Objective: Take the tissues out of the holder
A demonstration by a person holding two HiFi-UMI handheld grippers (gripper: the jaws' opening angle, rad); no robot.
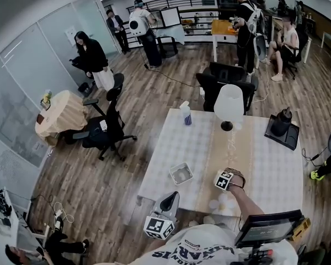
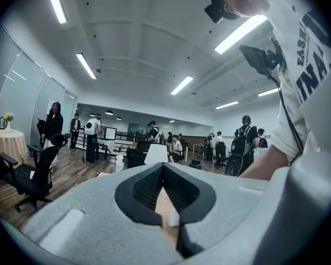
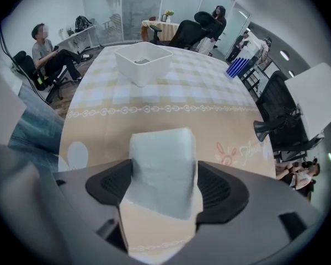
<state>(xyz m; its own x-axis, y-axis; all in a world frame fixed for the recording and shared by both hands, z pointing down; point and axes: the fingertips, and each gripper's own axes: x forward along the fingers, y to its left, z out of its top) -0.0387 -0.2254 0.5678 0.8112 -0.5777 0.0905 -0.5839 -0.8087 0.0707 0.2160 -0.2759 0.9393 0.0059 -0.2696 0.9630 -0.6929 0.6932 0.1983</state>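
Note:
The white square holder (image 1: 181,173) (image 3: 143,62) stands on the checked table (image 1: 187,142), with a little something lying inside it. My right gripper (image 1: 226,184) (image 3: 165,185) points steeply down over the beige runner (image 1: 231,148), right of the holder. A folded white tissue pack (image 3: 163,164) rests on the runner between its jaws, which stand wide around it. My left gripper (image 1: 166,204) (image 2: 163,167) is held level at the table's near edge. Its tips meet, and nothing is held between them.
A white lamp (image 1: 229,105) and a blue-striped bottle (image 1: 186,115) stand at the table's far end. A black object on a dark tray (image 1: 281,127) sits at the far right. Office chairs (image 1: 107,128) and several people are around the room.

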